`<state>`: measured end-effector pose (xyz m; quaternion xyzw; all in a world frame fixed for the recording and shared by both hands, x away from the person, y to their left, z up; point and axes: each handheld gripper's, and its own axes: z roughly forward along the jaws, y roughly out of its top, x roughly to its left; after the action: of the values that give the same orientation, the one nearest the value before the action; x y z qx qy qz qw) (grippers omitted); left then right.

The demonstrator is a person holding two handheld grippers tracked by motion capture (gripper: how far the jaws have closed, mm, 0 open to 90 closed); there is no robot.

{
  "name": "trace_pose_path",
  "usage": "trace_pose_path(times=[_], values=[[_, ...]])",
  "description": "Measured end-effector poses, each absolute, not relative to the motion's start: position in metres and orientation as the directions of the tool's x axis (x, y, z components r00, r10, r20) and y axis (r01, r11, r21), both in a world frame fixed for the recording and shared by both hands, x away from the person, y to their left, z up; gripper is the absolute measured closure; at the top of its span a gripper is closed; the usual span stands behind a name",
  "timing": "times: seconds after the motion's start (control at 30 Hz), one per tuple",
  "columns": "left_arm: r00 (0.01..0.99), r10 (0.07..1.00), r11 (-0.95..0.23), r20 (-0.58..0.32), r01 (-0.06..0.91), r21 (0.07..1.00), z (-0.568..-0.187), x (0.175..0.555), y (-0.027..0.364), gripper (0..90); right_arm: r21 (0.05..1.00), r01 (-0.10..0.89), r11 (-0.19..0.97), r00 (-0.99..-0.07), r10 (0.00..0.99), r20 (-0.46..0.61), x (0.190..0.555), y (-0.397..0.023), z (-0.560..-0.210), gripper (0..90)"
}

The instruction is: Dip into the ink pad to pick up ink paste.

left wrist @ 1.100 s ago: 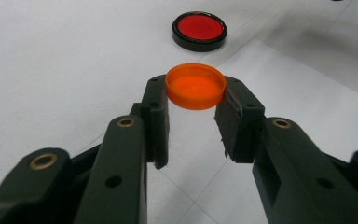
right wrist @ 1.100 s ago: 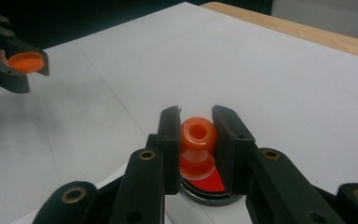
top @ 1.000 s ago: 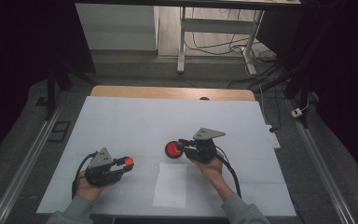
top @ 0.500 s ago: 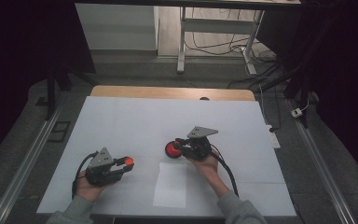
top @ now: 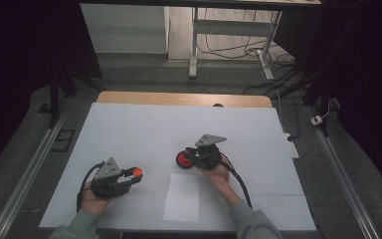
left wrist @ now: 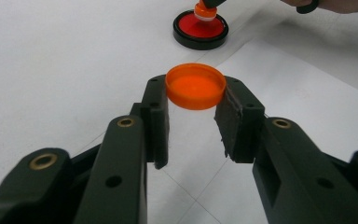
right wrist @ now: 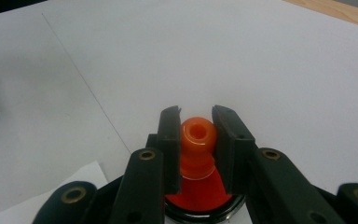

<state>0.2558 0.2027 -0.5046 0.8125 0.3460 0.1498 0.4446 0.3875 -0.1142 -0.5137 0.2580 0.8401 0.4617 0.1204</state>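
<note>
Orange cap (left wrist: 196, 85) is sitting clamped between the left gripper (top: 129, 178) jaws, near the table's (top: 129, 124) front-left corner. Toward the middle, the right gripper (right wrist: 196, 140) is pinching an orange stamp (right wrist: 197, 140) over a red ink pad (top: 183, 159), beside a paper sheet (top: 181, 196) at the front edge.

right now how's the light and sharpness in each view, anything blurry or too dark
High view: the room around the white table is nearly black, and the left gripper and right gripper look small and soft. Left gripper view: evenly lit, the orange cap is sharp, the red ink pad slightly soft. Right gripper view: the orange stamp glows, almost overexposed; the jaws near the lens blur.
</note>
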Motion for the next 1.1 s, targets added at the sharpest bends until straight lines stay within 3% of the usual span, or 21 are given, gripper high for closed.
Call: trace_pose_path(times=[1.1], values=[[0.712, 0.700, -0.363, -0.063, 0.430, 0.826, -0.504, 0.255, 0.203, 65.1, 0.827, 0.296, 0.478, -0.840, 0.542, -0.012, 0.385, -0.112, -0.525, 72.8]])
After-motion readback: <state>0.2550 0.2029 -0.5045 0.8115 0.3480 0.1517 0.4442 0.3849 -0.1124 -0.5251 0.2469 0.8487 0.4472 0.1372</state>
